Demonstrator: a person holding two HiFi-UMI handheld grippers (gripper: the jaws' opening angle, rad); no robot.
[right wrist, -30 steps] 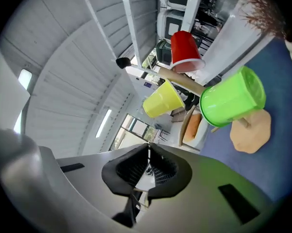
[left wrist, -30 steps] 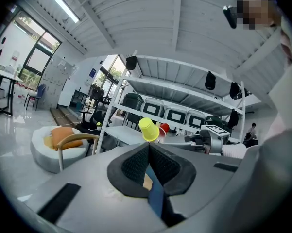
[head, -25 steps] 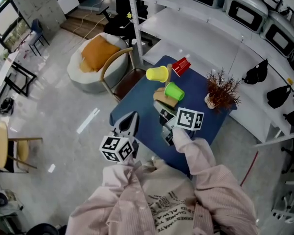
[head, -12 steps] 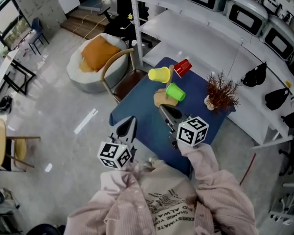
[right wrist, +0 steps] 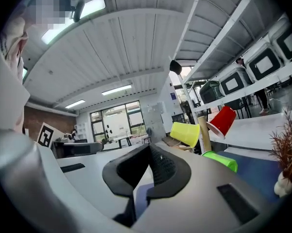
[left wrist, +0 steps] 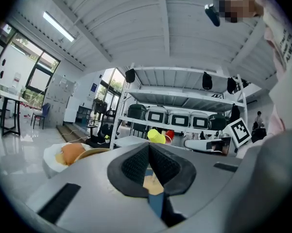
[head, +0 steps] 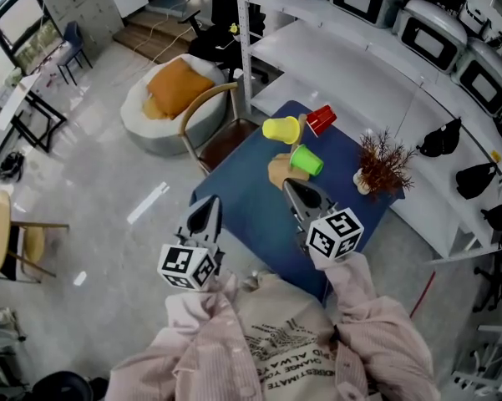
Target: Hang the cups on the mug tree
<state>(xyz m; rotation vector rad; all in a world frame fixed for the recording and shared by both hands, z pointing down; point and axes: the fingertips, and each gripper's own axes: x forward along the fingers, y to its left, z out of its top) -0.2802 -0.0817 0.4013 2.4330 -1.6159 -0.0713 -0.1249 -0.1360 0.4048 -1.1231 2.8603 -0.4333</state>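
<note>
On wooden mug tree (head: 277, 170), tapered cups (head: 281, 129), left tongs (head: 209, 205), right tongs (head: 291, 187), both closed empty.

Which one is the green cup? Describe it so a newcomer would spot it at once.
Find the blue table beside the white shelves. On it stands a wooden mug tree carrying three cups. The green cup hangs lowest, beneath the yellow cup and the red cup.

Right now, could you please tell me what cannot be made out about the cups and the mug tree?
- Mug tree pegs: head view, covered by the yellow cup, red cup and green cup.
- Mug tree base: right gripper view, behind the right gripper's own body.
- Green cup: left gripper view, out of sight, likely behind the left gripper's body.
</note>
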